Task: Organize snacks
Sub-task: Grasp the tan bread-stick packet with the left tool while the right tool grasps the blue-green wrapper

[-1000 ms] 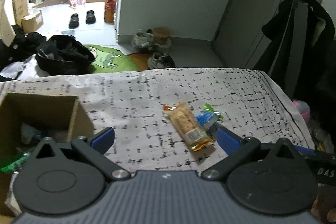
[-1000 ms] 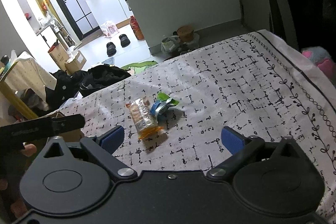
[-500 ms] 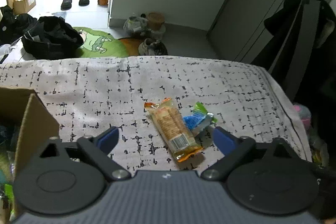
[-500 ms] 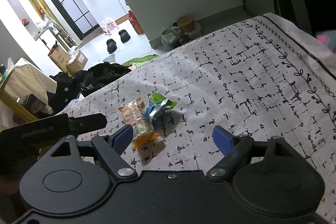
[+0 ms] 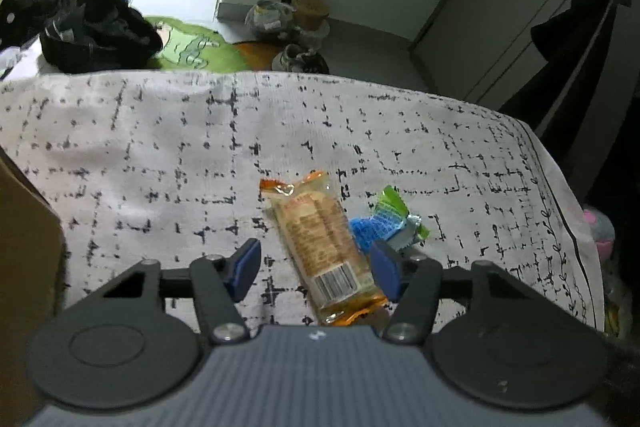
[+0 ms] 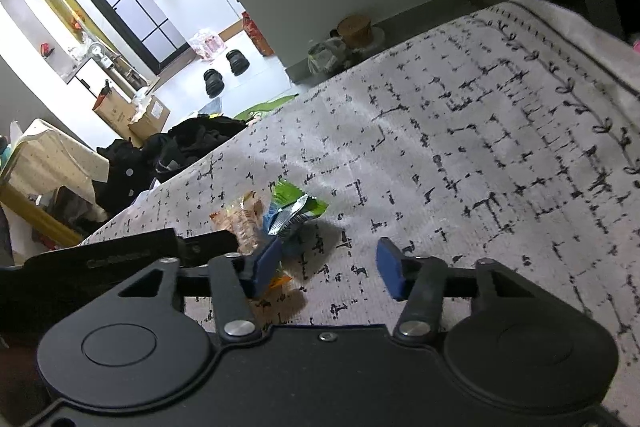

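Left wrist view, surface: a white cloth with a broken black grid print (image 5: 160, 155) covered the table.
Left wrist view, snacks: an orange-edged clear packet of biscuits with a barcode (image 5: 324, 243) lay lengthwise on the cloth; a small blue, green and silver foil wrapper (image 5: 386, 221) lay just beside it on the right, touching.
Left wrist view, left gripper (image 5: 316, 263): its blue-padded jaws were closing, with the biscuit packet's near end between them; the pads did not yet press on it, though the right pad sat right at the packet's edge.
Left wrist view, edge: a brown cardboard box wall (image 5: 24, 247) stood at the far left.
Right wrist view, right gripper (image 6: 328, 267): its blue-padded jaws were closing, with bare cloth between them and nothing held.
Right wrist view, snacks: the foil wrapper (image 6: 296, 213) and biscuit packet (image 6: 242, 223) lay ahead and left, partly behind the left pad.
Right wrist view, other tool: the left gripper's black finger (image 6: 132, 253) reached in beside the biscuit packet.
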